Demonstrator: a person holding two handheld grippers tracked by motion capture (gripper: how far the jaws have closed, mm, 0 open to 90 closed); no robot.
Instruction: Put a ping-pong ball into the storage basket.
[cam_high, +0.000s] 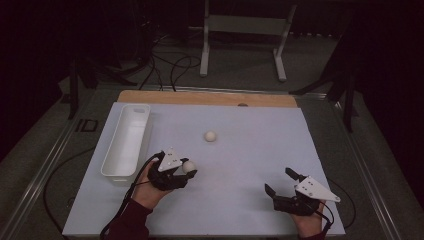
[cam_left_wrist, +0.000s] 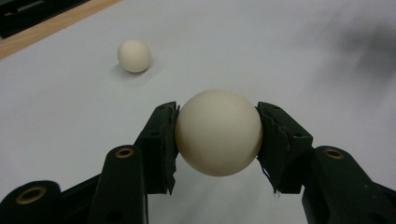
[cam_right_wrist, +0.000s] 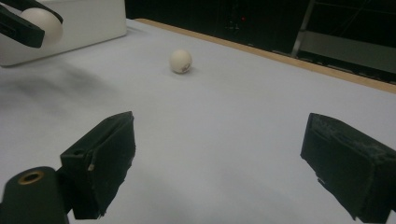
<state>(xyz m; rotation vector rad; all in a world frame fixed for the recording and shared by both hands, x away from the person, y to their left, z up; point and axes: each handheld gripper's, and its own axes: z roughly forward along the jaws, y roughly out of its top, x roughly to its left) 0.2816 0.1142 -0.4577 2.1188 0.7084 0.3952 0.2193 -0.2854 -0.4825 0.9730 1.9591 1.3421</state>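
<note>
The room around me is dark, with cables and a white metal stand on the floor beyond the table, and the work surface is a pale sheet laid over a wooden board whose far edge shows bare. At the left sits a long white bin, open at the top, and I can't see anything in it. Just right of its near end is my left gripper, its jaws closed on a cream ball; in the left gripper view the pads press the ball from both sides about its middle, and it seems lifted off the sheet, though I can't be sure. I take it this ball is bound for the bin. The grip is on a smooth round thing with only two small contact patches, so if I swing toward the bin too sharply or ease my squeeze, it could squirt out and roll away. If I let go too high over the bin it may bounce out again. Further right, near the middle of the sheet, a second ball lies loose, well apart from both grippers. At the far right my right gripper rests low with its jaws spread wide, holding nothing.
</note>
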